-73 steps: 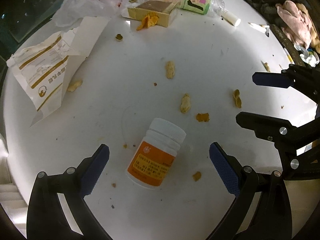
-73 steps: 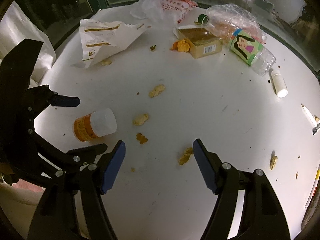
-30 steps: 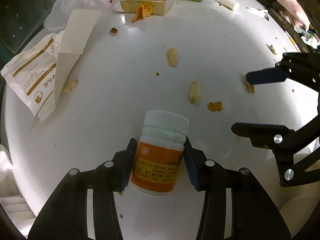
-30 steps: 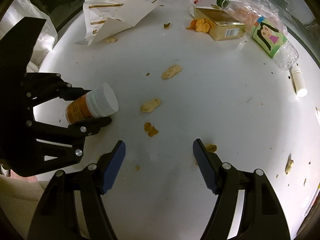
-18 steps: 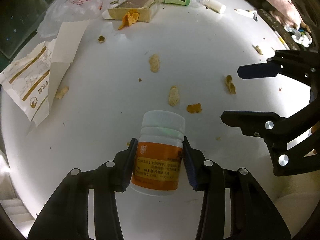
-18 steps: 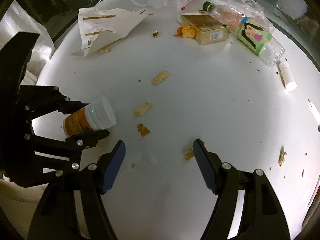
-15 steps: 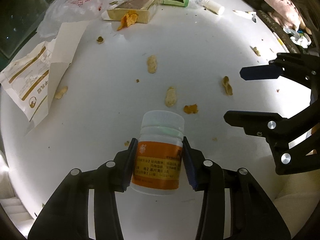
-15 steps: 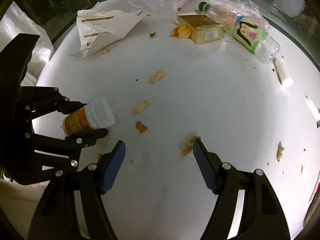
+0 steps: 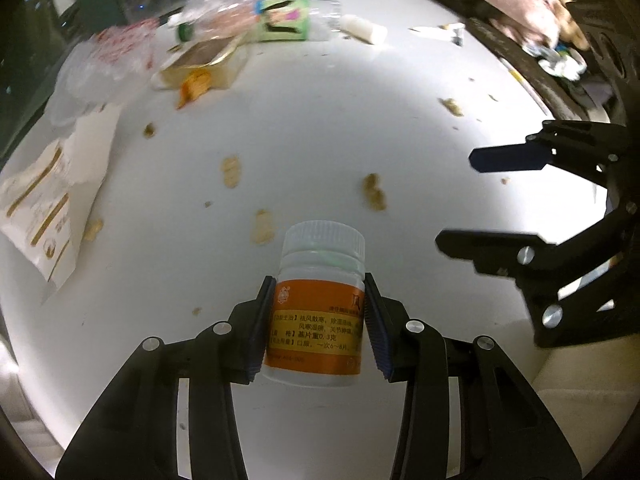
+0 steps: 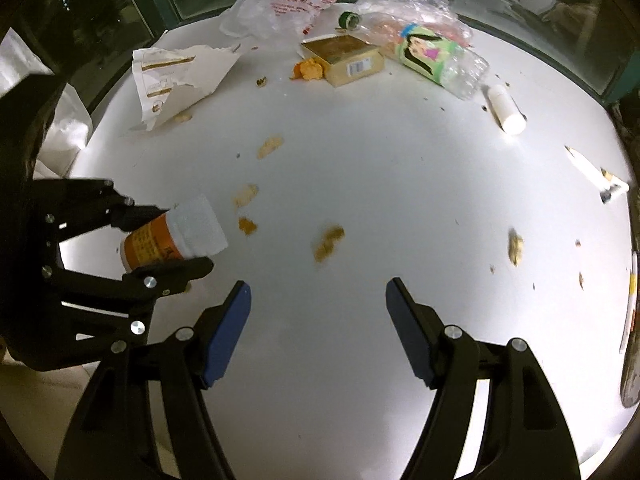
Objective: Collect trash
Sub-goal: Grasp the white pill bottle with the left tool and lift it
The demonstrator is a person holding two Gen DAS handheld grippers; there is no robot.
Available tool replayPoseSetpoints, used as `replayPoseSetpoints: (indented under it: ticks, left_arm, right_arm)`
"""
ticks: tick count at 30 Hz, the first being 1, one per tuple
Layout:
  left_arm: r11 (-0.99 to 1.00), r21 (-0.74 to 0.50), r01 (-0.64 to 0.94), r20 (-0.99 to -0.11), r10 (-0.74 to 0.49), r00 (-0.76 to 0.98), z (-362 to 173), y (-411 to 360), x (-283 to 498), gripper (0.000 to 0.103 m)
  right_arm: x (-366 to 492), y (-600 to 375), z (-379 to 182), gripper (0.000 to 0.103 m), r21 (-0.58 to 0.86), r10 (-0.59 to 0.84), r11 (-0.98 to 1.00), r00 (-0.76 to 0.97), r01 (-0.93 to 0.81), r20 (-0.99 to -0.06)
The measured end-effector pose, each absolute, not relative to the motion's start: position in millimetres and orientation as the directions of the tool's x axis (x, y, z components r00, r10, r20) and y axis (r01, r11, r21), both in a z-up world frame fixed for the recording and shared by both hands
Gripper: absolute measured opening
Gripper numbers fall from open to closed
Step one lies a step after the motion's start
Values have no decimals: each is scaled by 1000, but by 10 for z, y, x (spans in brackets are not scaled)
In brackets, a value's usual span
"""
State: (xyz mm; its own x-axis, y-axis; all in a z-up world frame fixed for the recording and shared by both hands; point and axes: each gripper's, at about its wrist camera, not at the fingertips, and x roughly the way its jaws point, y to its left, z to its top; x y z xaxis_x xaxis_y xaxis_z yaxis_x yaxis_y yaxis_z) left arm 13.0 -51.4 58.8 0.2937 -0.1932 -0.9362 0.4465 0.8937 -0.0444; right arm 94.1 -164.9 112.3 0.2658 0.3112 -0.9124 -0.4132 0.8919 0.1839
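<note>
A white pill bottle (image 9: 318,308) with an orange label and white cap is clamped between the pads of my left gripper (image 9: 318,324), lifted off the round white table (image 9: 360,120). From the right wrist view the same pill bottle (image 10: 172,238) shows at the left, held in the left gripper (image 10: 160,240). My right gripper (image 10: 318,320) stands open over bare table with nothing between its fingers; in the left wrist view that right gripper (image 9: 460,200) is at the right. Peanut shells (image 10: 328,242) and crumbs lie scattered on the table.
At the far side lie a crushed plastic bottle (image 10: 432,60), a yellow box (image 10: 344,60), a plastic bag (image 10: 276,10), torn paper packaging (image 10: 176,76) and a small white tube (image 10: 506,108). Cloth and clutter (image 9: 528,12) sit beyond the table's right edge.
The left gripper has lifted the pill bottle up and carried it across the table. The right gripper has shifted sideways too, still open.
</note>
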Motion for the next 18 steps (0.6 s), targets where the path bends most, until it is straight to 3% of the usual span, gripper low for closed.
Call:
replayPoseSetpoints:
  ticks: [18]
  left_arm:
    - [745,-50,665,-941,-259,219,700,-1802,-187,38]
  right_arm:
    - [286,-2892,1212,67,196,251,963,340,-186,-906]
